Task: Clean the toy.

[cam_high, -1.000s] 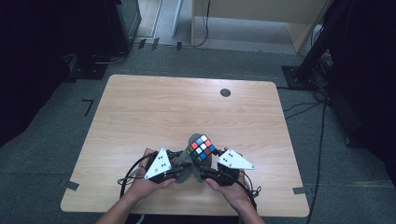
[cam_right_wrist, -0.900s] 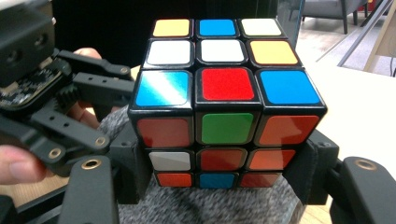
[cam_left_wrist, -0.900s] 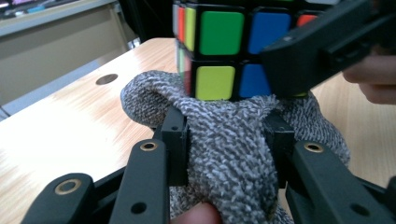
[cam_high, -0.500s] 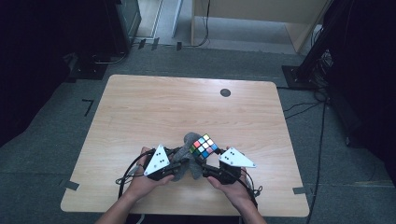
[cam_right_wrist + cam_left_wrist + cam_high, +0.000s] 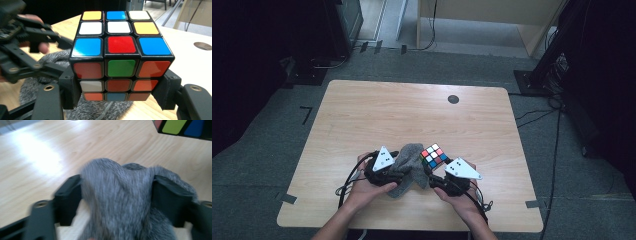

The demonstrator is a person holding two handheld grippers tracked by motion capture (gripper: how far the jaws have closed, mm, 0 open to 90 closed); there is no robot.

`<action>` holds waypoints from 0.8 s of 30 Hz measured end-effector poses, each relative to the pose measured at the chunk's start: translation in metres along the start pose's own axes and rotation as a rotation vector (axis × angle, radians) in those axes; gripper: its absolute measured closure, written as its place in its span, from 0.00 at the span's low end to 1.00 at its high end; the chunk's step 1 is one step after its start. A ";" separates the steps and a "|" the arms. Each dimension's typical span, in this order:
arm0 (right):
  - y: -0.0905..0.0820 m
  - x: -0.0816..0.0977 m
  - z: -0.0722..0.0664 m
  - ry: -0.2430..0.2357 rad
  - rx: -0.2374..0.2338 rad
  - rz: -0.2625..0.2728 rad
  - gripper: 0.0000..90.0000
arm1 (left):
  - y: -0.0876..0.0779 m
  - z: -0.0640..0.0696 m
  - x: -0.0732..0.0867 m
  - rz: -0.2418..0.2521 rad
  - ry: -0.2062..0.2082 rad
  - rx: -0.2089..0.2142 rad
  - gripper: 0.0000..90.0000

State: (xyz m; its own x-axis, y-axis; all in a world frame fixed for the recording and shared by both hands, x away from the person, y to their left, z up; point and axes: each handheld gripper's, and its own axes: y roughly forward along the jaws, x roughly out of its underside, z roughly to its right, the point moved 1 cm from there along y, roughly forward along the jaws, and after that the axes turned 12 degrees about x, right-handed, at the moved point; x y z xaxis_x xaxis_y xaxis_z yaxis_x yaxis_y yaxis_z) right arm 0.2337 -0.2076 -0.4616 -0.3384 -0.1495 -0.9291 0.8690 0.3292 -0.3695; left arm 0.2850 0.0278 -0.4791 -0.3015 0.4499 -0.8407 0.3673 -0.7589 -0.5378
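Note:
A scrambled Rubik's cube (image 5: pixel 120 50) sits gripped by its sides between the black jaws of my right gripper (image 5: pixel 120 93), lifted just above the wooden table (image 5: pixel 412 115). In the high view the cube (image 5: pixel 434 155) is near the table's front, with the right gripper (image 5: pixel 433 167) below it. A grey cloth (image 5: pixel 120 195) bunches up between the jaws of my left gripper (image 5: pixel 117 192), which have just been opening and stand wide apart. The cloth (image 5: pixel 409 162) lies left of the cube and touches its lower side.
A round black hole (image 5: pixel 453 99) marks the table's far right part. Cables trail from both grippers over the front edge. Dark stands and cables line the floor beyond the table.
The grey cloth has dropped from up beside the cube to a lower heap left of it. Both hands have stayed about where they were.

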 end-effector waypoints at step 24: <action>0.003 0.006 -0.015 -0.087 0.032 0.010 0.38 | -0.043 0.007 -0.039 0.194 -0.079 0.048 0.12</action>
State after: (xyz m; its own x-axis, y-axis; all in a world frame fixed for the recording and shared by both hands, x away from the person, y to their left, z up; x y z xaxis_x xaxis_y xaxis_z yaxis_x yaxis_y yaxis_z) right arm 0.2292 -0.1939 -0.4682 -0.2981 -0.2273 -0.9271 0.8839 0.3010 -0.3580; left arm 0.2743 0.0396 -0.4230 -0.2978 0.2568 -0.9194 0.3837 -0.8497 -0.3616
